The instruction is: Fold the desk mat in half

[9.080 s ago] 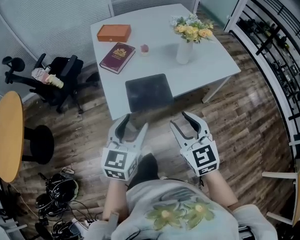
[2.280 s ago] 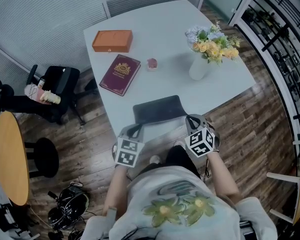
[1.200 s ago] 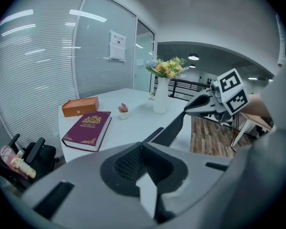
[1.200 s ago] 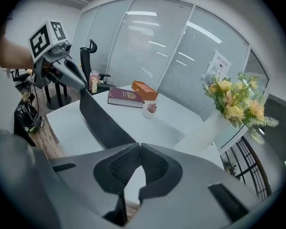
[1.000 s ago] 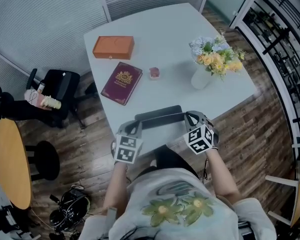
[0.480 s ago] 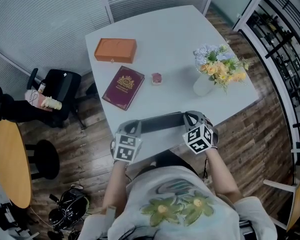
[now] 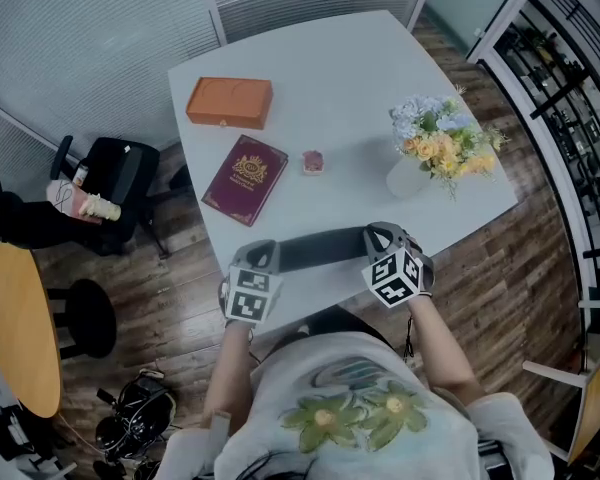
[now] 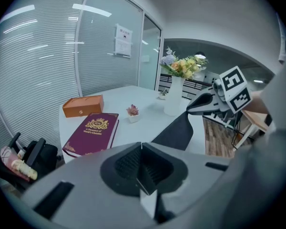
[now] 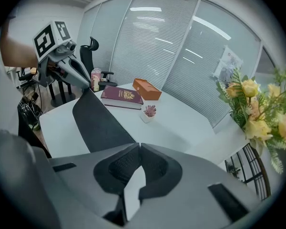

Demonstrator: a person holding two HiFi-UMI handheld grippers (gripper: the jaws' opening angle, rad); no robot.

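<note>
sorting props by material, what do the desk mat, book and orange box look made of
Desk mat: soft matte dark sheet, maybe felt or faux leather; it bends without creasing. Book: maroon hard cover, gold stamping. Box: smooth orange, possibly leatherette.

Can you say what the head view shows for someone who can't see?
The left tongs and right tongs pinch a dark mat by its near edge, held up above a white table. Beyond are a book, an orange box and flowers.

Desk mat (image 7: 320, 248) is showing matt, dark, pliable. Table (image 7: 350, 78) is looking smooth, matt white. Floor (image 7: 480, 268) at four o'clock is showing grained wood planks.
</note>
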